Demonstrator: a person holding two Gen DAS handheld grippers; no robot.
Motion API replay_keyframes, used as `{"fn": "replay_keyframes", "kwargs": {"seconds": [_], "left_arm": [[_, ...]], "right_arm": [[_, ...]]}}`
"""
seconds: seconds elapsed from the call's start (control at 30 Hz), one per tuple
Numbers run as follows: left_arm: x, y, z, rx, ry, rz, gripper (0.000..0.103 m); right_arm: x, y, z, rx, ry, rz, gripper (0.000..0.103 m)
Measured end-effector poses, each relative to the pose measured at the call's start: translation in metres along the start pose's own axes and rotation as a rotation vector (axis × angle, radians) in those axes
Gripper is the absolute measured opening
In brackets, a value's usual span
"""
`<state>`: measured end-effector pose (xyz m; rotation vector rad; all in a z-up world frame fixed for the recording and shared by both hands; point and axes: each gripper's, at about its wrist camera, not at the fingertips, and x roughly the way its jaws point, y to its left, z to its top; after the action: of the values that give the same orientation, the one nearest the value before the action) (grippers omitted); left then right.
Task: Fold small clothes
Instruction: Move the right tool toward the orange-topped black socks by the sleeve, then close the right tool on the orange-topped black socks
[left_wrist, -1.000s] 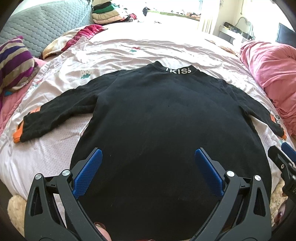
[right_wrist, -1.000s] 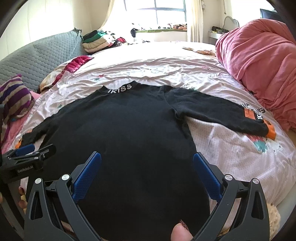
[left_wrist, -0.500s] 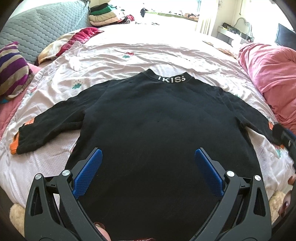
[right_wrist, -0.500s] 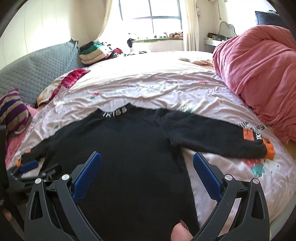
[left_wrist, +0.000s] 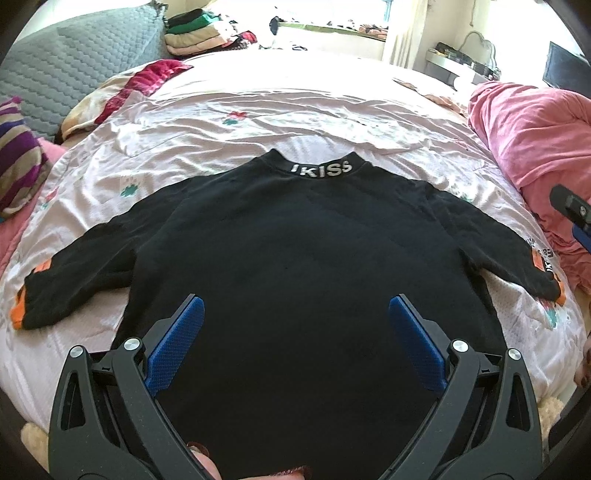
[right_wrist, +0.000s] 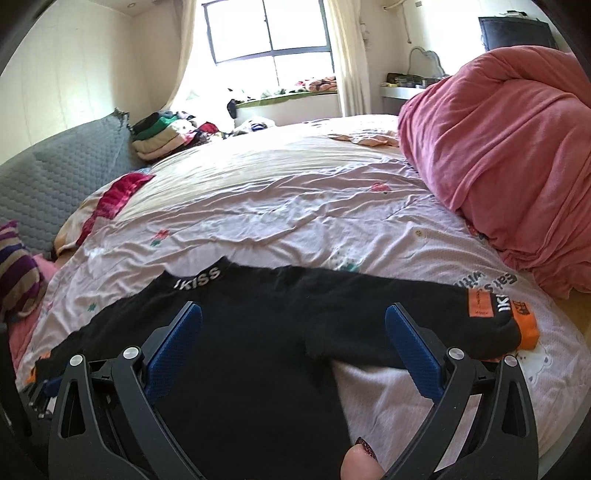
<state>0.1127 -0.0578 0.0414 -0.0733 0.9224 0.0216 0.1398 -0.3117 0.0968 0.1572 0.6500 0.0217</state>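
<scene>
Bed (left_wrist: 303, 110): your working surface, covered in a pale pink sheet with small printed flowers and cartoon figures. Near its right edge the sheet carries print reading in part "Eat S… with", seen upside down in your right view; the rest is cut off by the sleeve.

Pink duvet (right_wrist: 509, 147): bundled in a heap along the right side of the bed.

Grey quilted headboard cushion (right_wrist: 66, 166): at the left, with a striped pillow (left_wrist: 18, 166) below it.

Black sweater (left_wrist: 306, 266): the task's garment, laid flat in the middle of the bed, both sleeves spread outward, neck pointing away from you. The collar band reads "IKISS" in white letters. The right sleeve (right_wrist: 406, 314) ends in an orange cuff, with an orange patch beside it bearing small writing too fine to read, and white lettering "IKI…" next to the patch. The left sleeve (left_wrist: 74, 273) also shows orange at its cuff.

Stack of folded clothes (right_wrist: 159, 136): at the far left corner of the bed, green, black and cream layers.

Your left gripper (left_wrist: 295, 325): above the sweater's lower body, jaws spread wide, holding nothing.

Your right gripper (right_wrist: 293, 332): above the sweater's right side near the armpit, jaws spread wide, holding nothing.
</scene>
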Motion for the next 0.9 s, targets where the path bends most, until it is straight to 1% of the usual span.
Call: {"fn": "replay_keyframes", "kwargs": {"seconds": [0.13,0.33,0.6,0.9], "left_arm": [[0.008,-0.010,0.013,0.011,-0.002,-0.015,0.094],[0.020,-0.022,0.031,0.025,-0.010,-0.013,0.094],[0.040,-0.035,0.043,0.036,0.014,-0.041,0.094],[0.071,-0.053,0.052,0.054,0.045,-0.053,0.094]], "right_arm": [[0.007,-0.013,0.009,0.034,-0.010,-0.022,0.099],[0.015,-0.042,0.015,0.090,-0.019,-0.066,0.099],[0.024,-0.081,0.006,0.163,-0.010,-0.124,0.099],[0.037,-0.131,-0.015,0.296,0.028,-0.185,0.099]]}}
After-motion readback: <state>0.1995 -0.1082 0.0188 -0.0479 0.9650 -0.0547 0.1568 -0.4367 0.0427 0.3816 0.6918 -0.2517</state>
